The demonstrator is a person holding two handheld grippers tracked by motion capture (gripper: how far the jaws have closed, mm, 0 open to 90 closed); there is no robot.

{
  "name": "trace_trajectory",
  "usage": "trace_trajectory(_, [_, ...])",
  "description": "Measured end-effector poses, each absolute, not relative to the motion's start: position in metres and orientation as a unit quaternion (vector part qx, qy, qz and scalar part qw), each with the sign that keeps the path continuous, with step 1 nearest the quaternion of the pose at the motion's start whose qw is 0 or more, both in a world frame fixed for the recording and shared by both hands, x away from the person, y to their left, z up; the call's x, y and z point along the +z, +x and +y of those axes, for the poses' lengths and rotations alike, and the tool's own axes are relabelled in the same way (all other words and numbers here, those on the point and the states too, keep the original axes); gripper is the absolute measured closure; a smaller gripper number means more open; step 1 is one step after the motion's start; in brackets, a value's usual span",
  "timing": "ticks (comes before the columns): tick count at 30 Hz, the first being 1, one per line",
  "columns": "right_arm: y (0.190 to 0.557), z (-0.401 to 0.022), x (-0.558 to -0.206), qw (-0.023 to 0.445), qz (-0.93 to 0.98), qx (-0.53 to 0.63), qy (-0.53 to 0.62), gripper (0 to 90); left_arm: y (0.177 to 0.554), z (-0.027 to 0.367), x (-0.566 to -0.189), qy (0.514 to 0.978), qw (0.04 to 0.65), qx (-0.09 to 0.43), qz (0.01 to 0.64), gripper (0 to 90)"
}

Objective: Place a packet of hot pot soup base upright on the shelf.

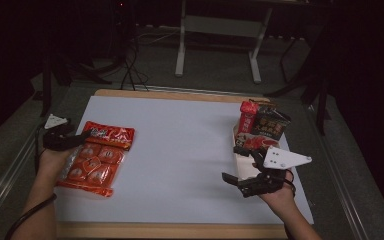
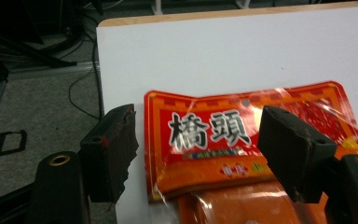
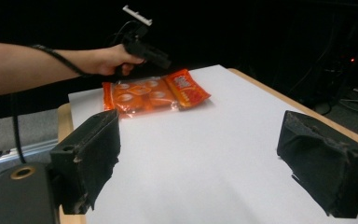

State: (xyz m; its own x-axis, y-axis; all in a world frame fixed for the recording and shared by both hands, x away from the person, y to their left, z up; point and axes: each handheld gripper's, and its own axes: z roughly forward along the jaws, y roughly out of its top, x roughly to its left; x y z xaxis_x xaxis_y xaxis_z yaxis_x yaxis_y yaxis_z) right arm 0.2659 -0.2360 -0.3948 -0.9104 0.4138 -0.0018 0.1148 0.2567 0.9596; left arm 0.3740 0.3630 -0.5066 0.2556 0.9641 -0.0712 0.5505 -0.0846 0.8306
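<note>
Left gripper [image 2: 200, 154] fingers apart straddling the flat red-orange plastic snack bag's [image 2: 242, 154] header to pinch it, right gripper [image 3: 214, 163] spread, empty.

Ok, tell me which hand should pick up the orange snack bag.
Left. The left gripper hangs right over the orange snack bag, its open jaws straddling the red header, pads not yet pressing. The right gripper sits across the white table top, jaws open and empty, near the snack packets.
</note>
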Motion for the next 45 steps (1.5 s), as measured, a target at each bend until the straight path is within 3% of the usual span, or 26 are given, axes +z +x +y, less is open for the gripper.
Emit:
trace_trajectory(12, [0.260,-0.230,-0.395,0.118,0.785,0.584,0.170,13.2,0.396,0.369,-0.519,0.721,0.372,0.268,0.519,35.5])
trace_trajectory(36, [0.248,-0.228,-0.402,0.123,0.786,0.573,0.198,13.4,0.425,0.384,-0.548,0.734,0.372,0.215,0.526,36.0])
trace_trajectory(41, [0.249,-0.227,-0.403,0.124,0.788,0.571,0.197,13.5,0.426,0.382,-0.548,0.741,0.364,0.207,0.524,40.5])
trace_trajectory(45, [0.249,-0.226,-0.403,0.120,0.787,0.573,0.195,13.5,0.424,0.375,-0.546,0.754,0.351,0.216,0.512,53.1])
